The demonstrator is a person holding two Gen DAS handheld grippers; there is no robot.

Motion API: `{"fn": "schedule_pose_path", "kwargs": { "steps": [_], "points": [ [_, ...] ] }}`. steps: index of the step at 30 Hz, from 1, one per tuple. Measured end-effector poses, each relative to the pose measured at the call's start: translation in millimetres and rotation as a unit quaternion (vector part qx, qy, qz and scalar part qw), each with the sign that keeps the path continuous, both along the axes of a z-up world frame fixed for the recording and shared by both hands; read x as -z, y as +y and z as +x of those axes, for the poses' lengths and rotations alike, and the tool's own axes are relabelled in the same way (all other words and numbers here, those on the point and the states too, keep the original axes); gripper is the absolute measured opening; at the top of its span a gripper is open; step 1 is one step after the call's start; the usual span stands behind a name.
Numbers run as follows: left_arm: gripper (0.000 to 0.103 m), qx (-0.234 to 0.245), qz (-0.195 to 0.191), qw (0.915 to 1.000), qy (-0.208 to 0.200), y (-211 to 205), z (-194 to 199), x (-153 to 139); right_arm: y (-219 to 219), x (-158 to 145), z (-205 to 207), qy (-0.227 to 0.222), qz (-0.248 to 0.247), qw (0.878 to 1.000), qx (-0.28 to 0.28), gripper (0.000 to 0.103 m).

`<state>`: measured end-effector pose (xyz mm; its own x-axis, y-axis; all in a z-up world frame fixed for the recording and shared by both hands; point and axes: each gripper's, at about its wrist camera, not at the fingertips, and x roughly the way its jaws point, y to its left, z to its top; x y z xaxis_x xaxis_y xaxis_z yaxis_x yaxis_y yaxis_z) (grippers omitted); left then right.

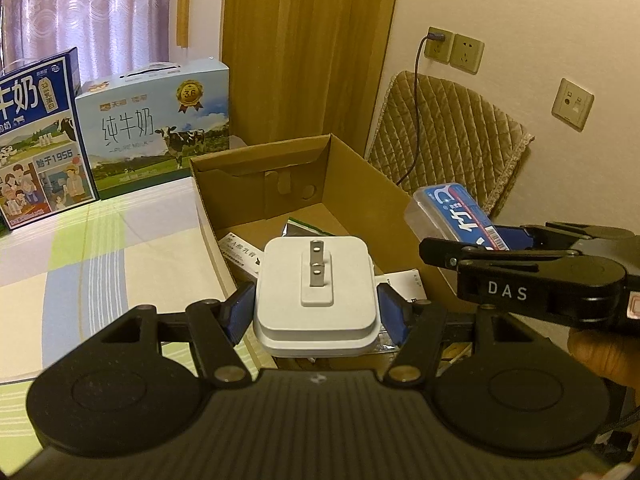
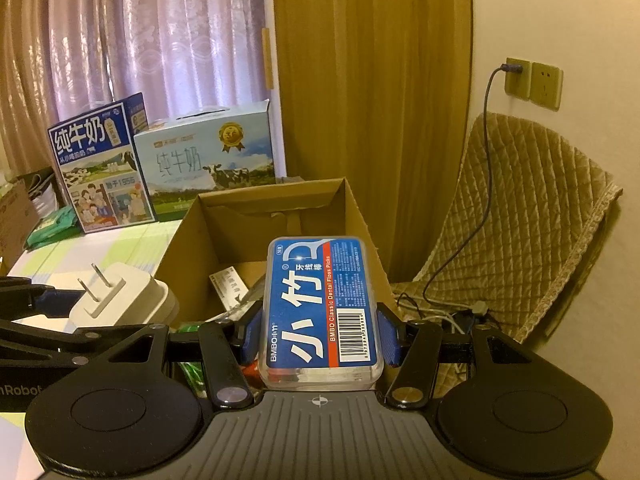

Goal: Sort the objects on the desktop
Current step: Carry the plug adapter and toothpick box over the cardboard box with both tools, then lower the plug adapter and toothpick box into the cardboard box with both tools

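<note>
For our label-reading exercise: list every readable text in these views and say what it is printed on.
"BMBO Classic Dental Floss Picks", "小竹": floss box
"纯牛奶", "PURE MILK", "3.6": light blue milk carton
"纯牛奶", "始于1956": dark blue milk carton
"DAS": right gripper
Barcode digits, papers in cardboard box: too small.

Your two grippers are close together over the open cardboard box [image 2: 362, 216], so they could bump. The top of the box is open, and you can go down into it. Papers and packets [image 1: 240, 250] lie on its floor, but the far part is bare. The box walls stand all around. Two milk boxes [image 2: 168, 164] block the far side of the table [image 1: 100, 248]. The near-left table is free.
</note>
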<state>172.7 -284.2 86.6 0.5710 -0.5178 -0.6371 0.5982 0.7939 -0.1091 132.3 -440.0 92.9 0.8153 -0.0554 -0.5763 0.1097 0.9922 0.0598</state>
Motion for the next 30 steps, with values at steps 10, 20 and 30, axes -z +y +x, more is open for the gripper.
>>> {"fn": "schedule_pose_path", "kwargs": {
  "steps": [10, 20, 30],
  "points": [
    [0.060, 0.004, 0.005, 1.0000, 0.005, -7, 10, 6, -2, 2, 11, 0.003, 0.005, 1.000, 0.000, 0.053],
    [0.060, 0.006, 0.011, 0.9999, 0.008, -10, 19, 11, -3, 3, 22, 0.004, 0.006, 1.000, -0.001, 0.053],
    [0.060, 0.009, 0.012, 0.9999, 0.008, -12, 24, 13, -2, 3, 25, 0.005, 0.006, 1.000, 0.000, 0.053]
  ]
}}
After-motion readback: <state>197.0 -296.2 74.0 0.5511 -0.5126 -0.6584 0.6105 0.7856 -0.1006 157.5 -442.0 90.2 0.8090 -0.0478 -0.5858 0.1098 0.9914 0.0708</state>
